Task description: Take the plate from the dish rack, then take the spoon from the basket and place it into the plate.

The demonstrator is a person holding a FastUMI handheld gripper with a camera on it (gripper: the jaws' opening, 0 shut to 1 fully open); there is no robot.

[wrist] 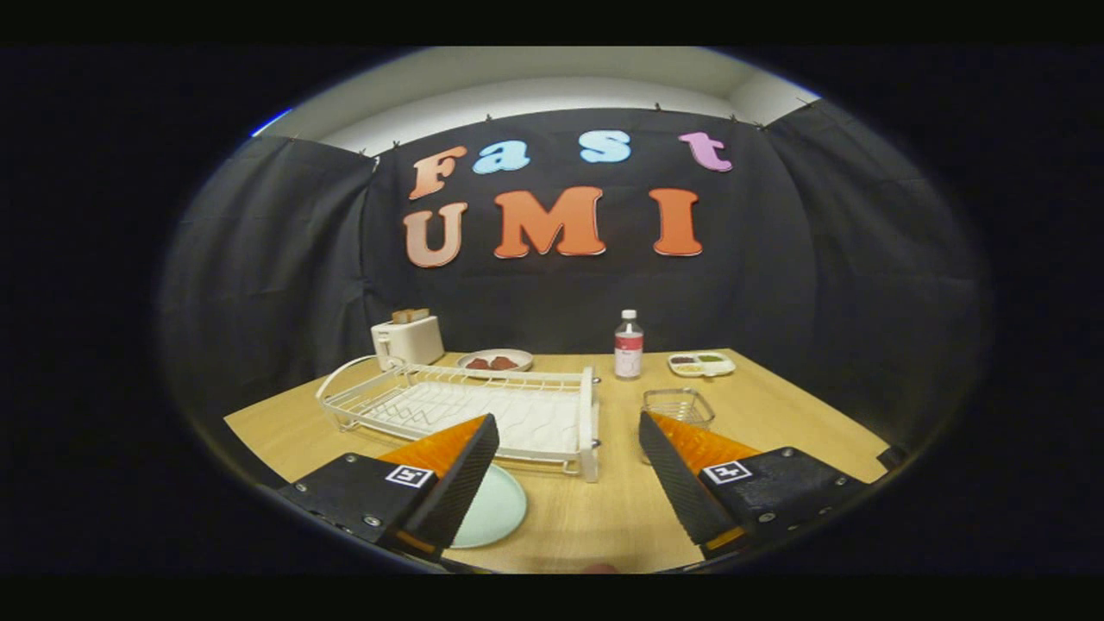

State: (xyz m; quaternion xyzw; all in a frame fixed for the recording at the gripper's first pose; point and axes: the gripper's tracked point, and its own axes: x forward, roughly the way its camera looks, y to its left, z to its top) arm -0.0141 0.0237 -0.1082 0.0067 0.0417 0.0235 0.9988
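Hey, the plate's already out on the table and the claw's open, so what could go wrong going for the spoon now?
1. The wire basket sits just beyond one finger; I cannot make out a spoon inside, so the open claw may close on wire.
2. The basket looks light and may slide or tip when reached into.
3. The plate lies half hidden under the other finger, close to the dish rack; a sweep might knock it.
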